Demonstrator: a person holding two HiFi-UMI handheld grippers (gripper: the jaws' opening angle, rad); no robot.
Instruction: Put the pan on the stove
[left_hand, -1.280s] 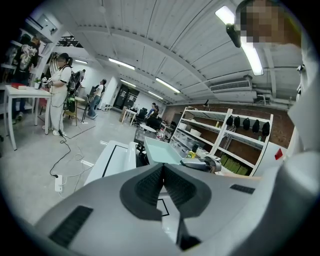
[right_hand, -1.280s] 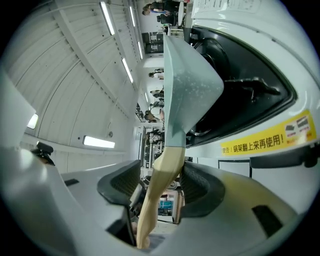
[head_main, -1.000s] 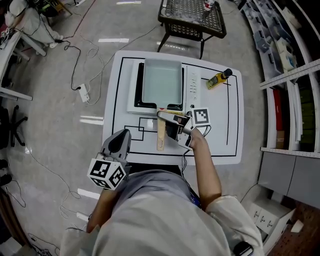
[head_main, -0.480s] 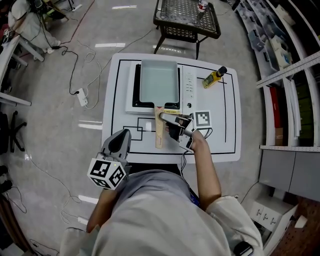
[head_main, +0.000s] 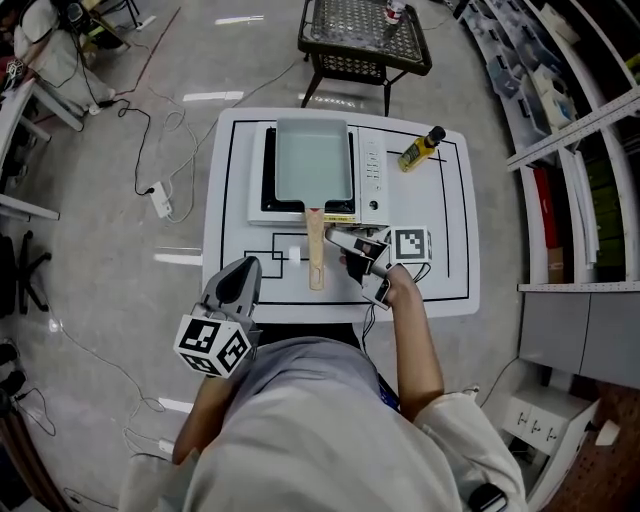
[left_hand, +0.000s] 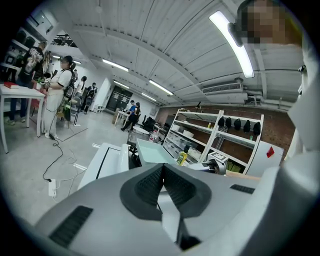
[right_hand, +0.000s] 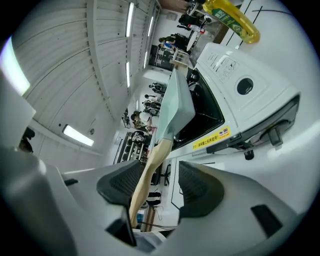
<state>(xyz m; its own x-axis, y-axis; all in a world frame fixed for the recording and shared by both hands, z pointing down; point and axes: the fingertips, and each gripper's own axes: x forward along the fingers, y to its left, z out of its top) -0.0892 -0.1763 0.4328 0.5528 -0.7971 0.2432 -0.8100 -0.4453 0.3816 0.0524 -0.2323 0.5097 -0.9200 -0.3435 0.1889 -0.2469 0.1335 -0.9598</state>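
Two grippers: pan (head_main: 313, 160) on stove (head_main: 372, 170); right gripper (head_main: 336, 240) fingers apart at handle (head_main: 316, 258); left gripper (head_main: 240, 270) fingers together.

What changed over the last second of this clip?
The right gripper shifted slightly rightward; its jaws now stand apart with the wooden handle loose between them, apparently released. The pan stayed on the stove, and the left gripper stayed low, shut and empty.
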